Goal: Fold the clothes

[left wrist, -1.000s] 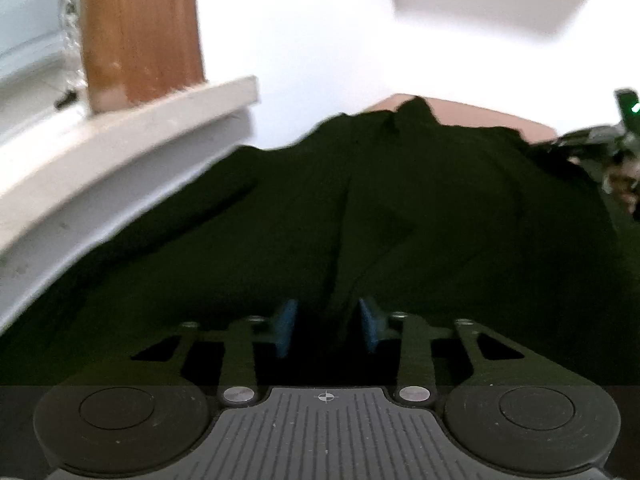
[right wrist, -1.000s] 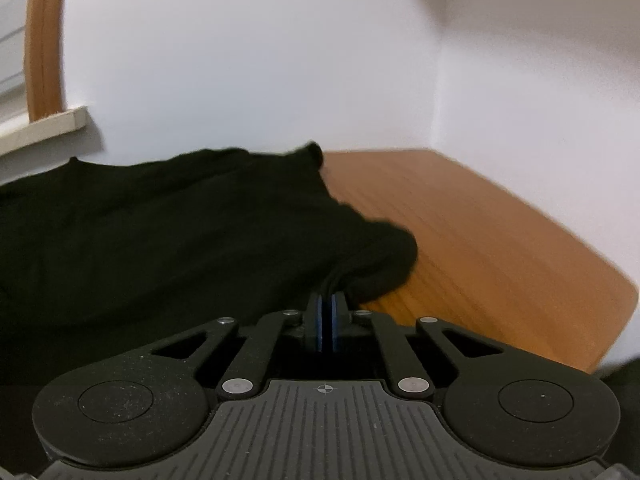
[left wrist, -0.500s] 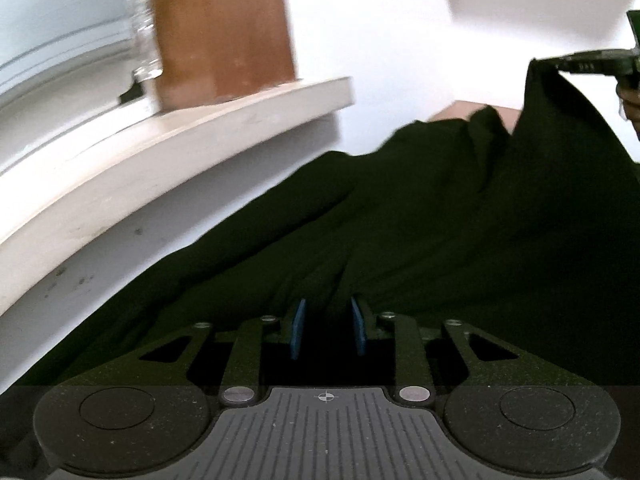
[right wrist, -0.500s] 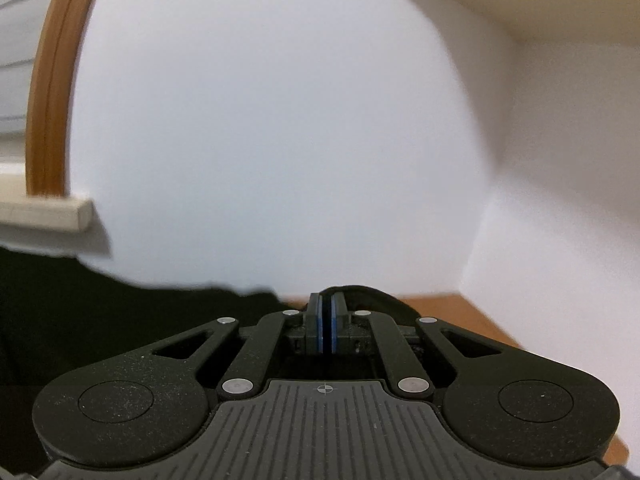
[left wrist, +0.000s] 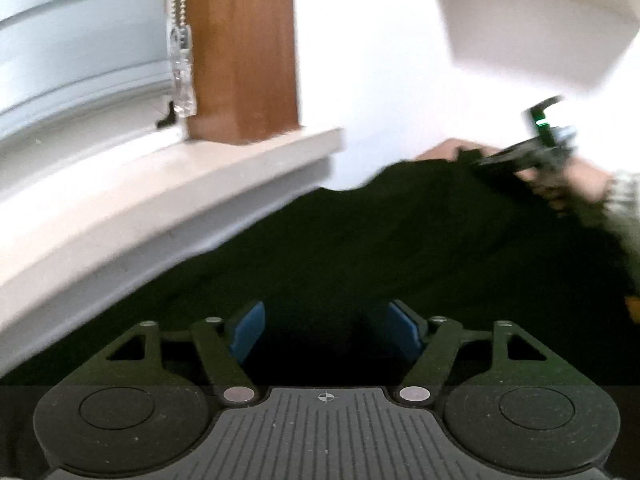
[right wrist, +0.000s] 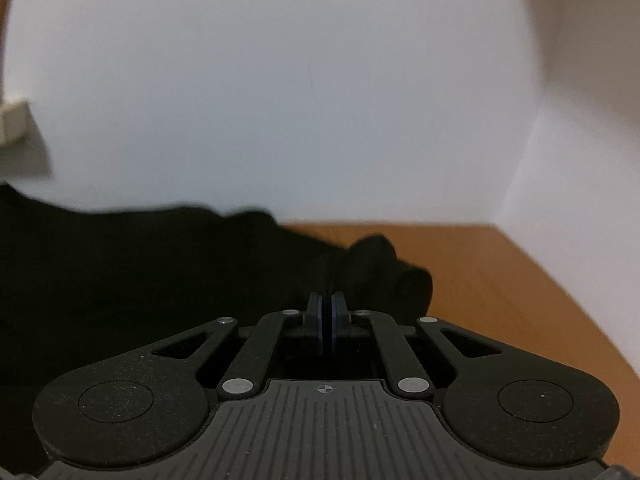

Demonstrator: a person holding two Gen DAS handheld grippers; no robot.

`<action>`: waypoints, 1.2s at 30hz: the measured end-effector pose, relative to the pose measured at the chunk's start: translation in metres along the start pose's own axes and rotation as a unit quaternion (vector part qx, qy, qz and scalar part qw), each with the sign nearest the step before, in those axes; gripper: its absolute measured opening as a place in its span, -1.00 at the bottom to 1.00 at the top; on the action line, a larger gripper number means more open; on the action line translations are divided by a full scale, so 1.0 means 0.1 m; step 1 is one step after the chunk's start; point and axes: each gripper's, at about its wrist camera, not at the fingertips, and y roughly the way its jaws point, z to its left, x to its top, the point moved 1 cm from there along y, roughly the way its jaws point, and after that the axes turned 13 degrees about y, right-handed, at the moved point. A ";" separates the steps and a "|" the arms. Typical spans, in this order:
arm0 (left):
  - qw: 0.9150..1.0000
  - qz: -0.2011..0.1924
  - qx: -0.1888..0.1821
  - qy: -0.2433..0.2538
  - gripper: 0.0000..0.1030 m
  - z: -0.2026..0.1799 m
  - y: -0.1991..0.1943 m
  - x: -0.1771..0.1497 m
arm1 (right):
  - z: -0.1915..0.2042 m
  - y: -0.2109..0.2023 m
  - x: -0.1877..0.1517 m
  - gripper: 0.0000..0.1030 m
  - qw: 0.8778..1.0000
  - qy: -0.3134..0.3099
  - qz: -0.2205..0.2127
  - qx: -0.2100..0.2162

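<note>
Fold underway: right gripper (right wrist: 326,316) clamps black garment (right wrist: 140,280); left gripper (left wrist: 326,326), jaws just opened, must regrip cloth between them.

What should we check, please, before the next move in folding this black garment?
1. Right gripper grip: ok, pads shut on a bunch of the black garment.
2. Left gripper released: ok, its jaws have just been opening and its blue pads stand wide apart; whether cloth still touches them: cannot tell.
3. Garment flat: not ok, it lies bunched and rumpled near the right gripper.
4. Free wooden tabletop to the right: ok.
5. Garment clear of the window sill: cannot tell, its edge runs close below.
</note>
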 end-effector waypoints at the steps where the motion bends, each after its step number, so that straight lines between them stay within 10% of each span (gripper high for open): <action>1: 1.000 0.000 -0.012 -0.015 0.42 -0.03 -0.04 -0.06 | -0.01 0.02 -0.01 -0.81 1.000 0.004 0.009 0.001; 6: 0.999 0.028 -0.025 -0.035 0.43 -0.18 0.08 -0.29 | 0.02 -0.10 -0.06 0.09 1.000 0.007 0.002 0.003; 12: 0.999 0.038 -0.005 -0.006 0.48 -0.26 0.14 -0.32 | -0.08 -0.58 -0.21 0.65 0.999 -0.004 -0.020 0.035; 29: 0.999 0.032 -0.021 -0.028 0.51 -0.20 0.08 -0.35 | -1.19 -1.77 -1.49 0.69 0.992 0.111 -0.031 0.060; 36: 0.999 0.043 -0.025 0.008 0.49 -0.09 0.06 -0.38 | -1.00 -1.72 -1.47 -0.33 0.993 0.083 -0.042 0.076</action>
